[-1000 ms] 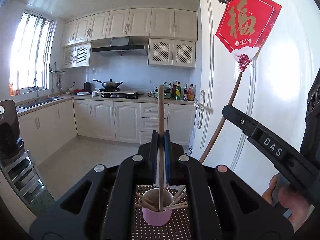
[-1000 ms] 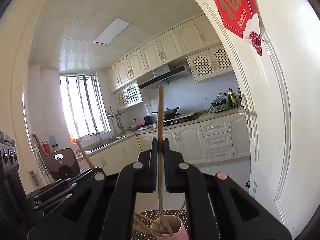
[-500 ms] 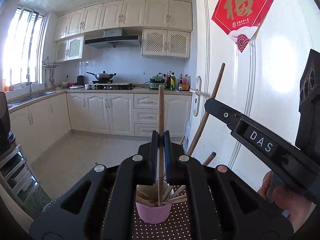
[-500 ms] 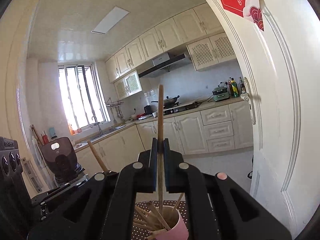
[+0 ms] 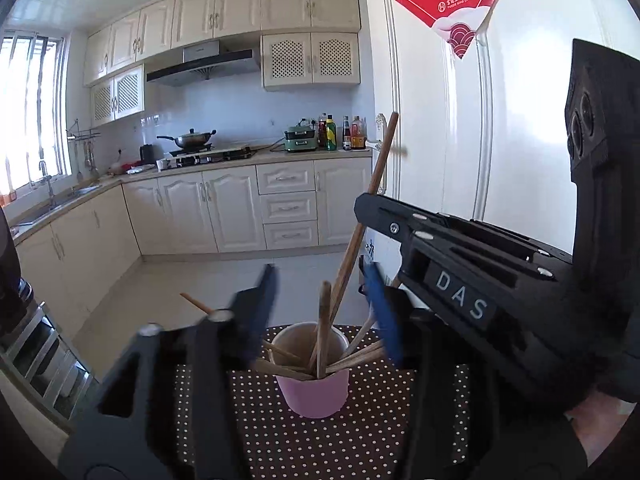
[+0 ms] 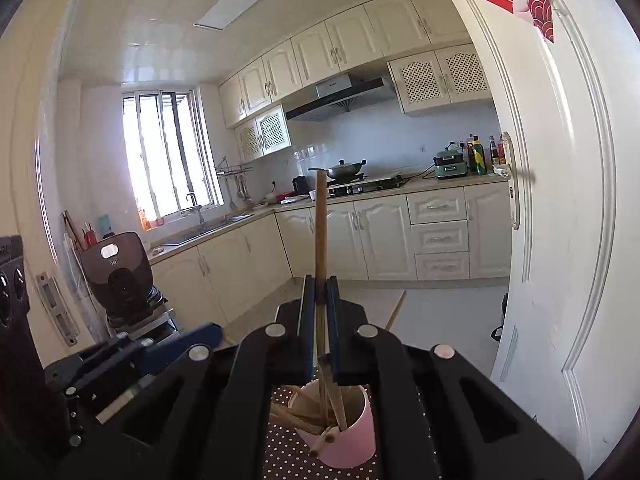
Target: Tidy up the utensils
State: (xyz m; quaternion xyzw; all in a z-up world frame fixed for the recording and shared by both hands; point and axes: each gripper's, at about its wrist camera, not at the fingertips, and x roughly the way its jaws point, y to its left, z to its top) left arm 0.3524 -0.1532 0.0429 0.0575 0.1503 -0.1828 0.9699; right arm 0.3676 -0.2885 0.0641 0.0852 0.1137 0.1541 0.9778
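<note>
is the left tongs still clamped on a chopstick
No, the left tongs are spread open above the pink cup, and the chopstick between them stands loose in the cup.

Black plastic grippers [image 5: 320,312] with blue-lined jaws, silver screws, a "DAS" label, possibly bare skin beneath.

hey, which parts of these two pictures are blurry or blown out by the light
Left wrist view: the left gripper is smeared by motion, jaws open, while the pink cup stays sharp; the window is overexposed. Right wrist view: the right gripper and its chopstick are sharp, the window glares white, and cabinet lines bow from fisheye distortion.
</note>
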